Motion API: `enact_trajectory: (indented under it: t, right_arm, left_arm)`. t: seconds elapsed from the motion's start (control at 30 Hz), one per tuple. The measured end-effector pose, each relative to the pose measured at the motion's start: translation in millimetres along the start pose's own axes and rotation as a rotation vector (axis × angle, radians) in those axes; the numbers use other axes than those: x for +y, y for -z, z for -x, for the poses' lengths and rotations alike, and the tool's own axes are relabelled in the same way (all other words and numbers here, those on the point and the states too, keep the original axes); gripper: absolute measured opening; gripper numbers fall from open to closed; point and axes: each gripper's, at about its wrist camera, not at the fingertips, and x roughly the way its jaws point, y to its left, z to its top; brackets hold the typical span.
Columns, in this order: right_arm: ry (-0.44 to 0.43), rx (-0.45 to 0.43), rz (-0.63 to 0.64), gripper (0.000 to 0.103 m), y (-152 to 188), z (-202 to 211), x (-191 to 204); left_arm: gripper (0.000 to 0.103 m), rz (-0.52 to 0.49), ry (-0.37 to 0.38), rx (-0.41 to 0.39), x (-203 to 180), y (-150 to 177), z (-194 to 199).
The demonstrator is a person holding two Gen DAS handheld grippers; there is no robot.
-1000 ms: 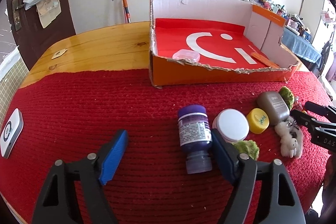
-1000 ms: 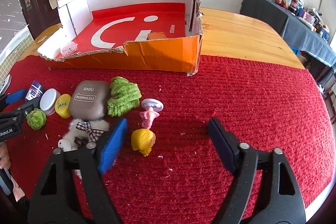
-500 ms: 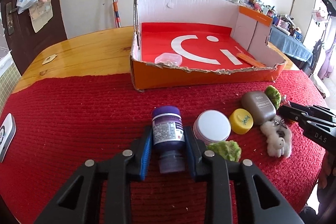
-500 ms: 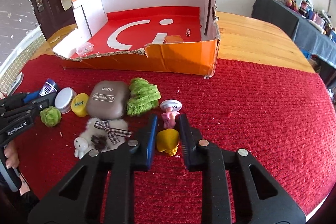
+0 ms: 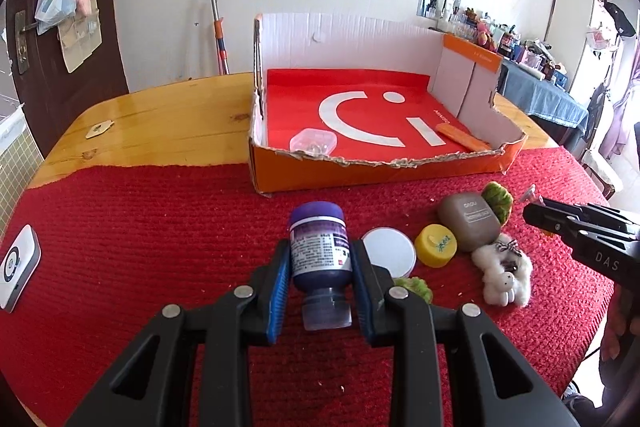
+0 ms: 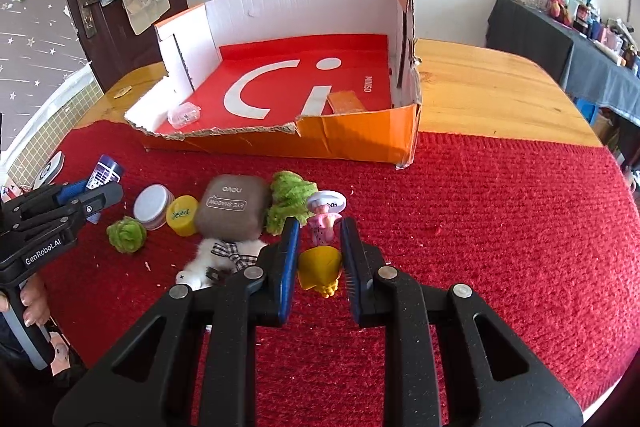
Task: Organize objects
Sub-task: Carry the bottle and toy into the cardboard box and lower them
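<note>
**Both tools clamped, items on the red mat**

My left tool (image 5: 320,279) is clenched on the purple plastic bottle with the printed label (image 5: 320,251); blue pads press both its sides. The bottle lies lengthwise, purple cap toward 12 o'clock, clear end toward me.

My right tool (image 6: 319,259) grips the small yellow-and-pink toy figurine with a white hat (image 6: 322,243), pads against its yellow part.

Both items sit low over the red knitted mat (image 5: 140,227) covering the wooden tabletop (image 5: 160,115).

At 12 o'clock of both tools: the torn orange cardboard box with a red floor and white smile mark (image 5: 360,167), holding a small clear plastic case (image 5: 312,143).

From the left wrist camera, at 3 o'clock of the bottle: round white-lidded tin (image 5: 388,253), yellow cap (image 5: 436,245), grey-brown eye-shadow case (image 5: 468,227), white plush toy (image 5: 504,275).
</note>
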Motion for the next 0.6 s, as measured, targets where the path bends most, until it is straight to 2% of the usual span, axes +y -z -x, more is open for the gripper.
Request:
enact_trajectory:
  t: [0.6]
  right_arm:
    - [0.003,-0.016,-0.003,0.020,-1.4,3.9,2.2]
  left_arm:
    - [0.030,-0.003,-0.002,-0.009,0.3,-0.6,6.3]
